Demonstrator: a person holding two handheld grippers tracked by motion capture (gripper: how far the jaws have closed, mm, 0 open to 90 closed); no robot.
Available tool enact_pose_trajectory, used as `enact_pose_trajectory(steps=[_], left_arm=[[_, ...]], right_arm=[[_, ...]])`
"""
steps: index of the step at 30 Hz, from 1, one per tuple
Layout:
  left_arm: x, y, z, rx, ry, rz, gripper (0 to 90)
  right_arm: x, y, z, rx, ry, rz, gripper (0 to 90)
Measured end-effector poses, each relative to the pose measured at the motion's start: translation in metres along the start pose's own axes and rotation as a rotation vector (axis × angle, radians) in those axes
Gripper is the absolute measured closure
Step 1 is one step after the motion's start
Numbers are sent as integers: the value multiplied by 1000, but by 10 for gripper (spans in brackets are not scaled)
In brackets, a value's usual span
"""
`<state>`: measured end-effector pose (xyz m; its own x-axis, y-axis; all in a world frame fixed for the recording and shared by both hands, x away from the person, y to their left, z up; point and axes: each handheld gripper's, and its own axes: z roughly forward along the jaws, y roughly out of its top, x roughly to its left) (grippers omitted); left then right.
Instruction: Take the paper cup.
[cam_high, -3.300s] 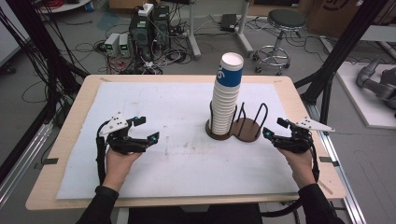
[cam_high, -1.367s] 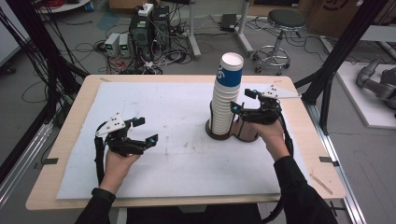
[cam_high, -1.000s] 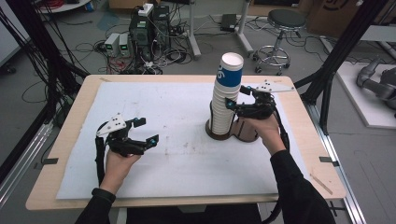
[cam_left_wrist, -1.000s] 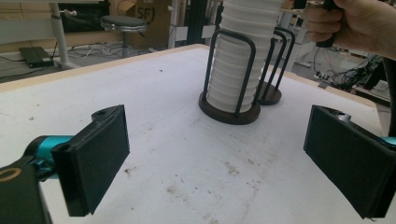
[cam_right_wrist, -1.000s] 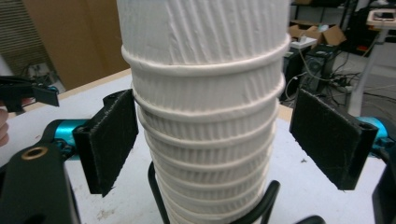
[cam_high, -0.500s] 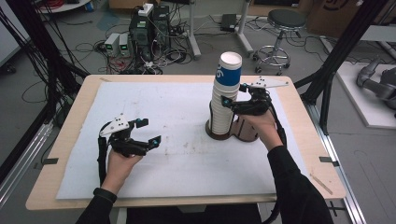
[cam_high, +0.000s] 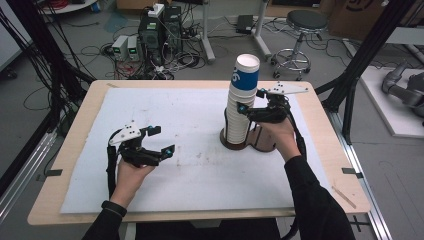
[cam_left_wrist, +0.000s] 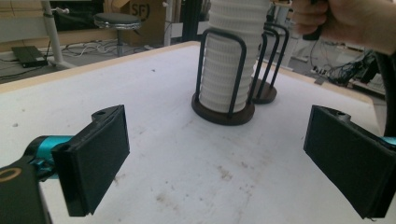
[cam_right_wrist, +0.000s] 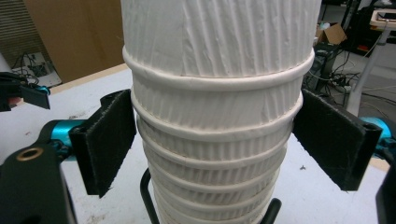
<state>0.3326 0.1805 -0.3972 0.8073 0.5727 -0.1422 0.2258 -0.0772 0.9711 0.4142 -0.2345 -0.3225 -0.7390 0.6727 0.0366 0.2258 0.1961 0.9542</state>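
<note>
A: Nearest the person, what was the left gripper doing?

B: Idling. It sat low on the worktop at about eight o'clock, jaws spread wide with nothing between them, pointing toward the cups.

A: And farther out?

B: The right gripper had closed in on the stack of paper cups, which stood in a wire holder at roughly two o'clock on the worktop. Its jaws had just been opening and stood wide on either side of the stack's upper cups. The left pad looked to be brushing a rim, the right pad a little clear.

A: So which step?

B: I'd judge the grasp was being lined up. The next move called for closing evenly on one rim, then lifting straight up so the holder stayed put.
</note>
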Motion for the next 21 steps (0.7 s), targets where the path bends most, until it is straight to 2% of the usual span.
enact_pose_trajectory(steps=[1,4,6,8,10,11,12,13,15,16,17,18,19,21], left_arm=[[-2,7,1,-5,-4,0,68],[-4,15,1,-15,-5,8,69],[-7,28,4,-35,-19,-3,69],[-7,32,5,-38,-26,0,69],[-11,50,13,-56,-48,7,69],[-11,50,13,-56,-48,7,69],[-14,63,20,-46,-50,14,69],[-14,63,20,-46,-50,14,70],[-19,83,32,-54,-74,32,98],[-21,90,37,-55,-69,38,109],[-21,90,37,-55,-69,38,113],[-24,105,47,-53,-59,55,127],[-24,105,47,-53,-59,55,142],[-29,124,63,-54,-66,74,144]], right_arm=[[0,0,0,-1,0,2,144],[1,0,-1,0,-2,0,145],[1,0,-2,2,-1,-5,145],[1,0,-2,3,-2,-6,145],[2,0,-3,5,-4,-6,145],[2,0,-3,6,-5,-11,145],[3,0,-3,8,-7,-14,145],[4,0,-3,9,-7,-18,145],[5,0,-2,13,-7,-20,145],[6,0,-2,13,-10,-21,145],[6,0,-3,12,-11,-22,145],[5,0,-3,10,-13,-23,145],[5,0,-3,10,-13,-23,145],[5,0,-3,11,-14,-22,145]])
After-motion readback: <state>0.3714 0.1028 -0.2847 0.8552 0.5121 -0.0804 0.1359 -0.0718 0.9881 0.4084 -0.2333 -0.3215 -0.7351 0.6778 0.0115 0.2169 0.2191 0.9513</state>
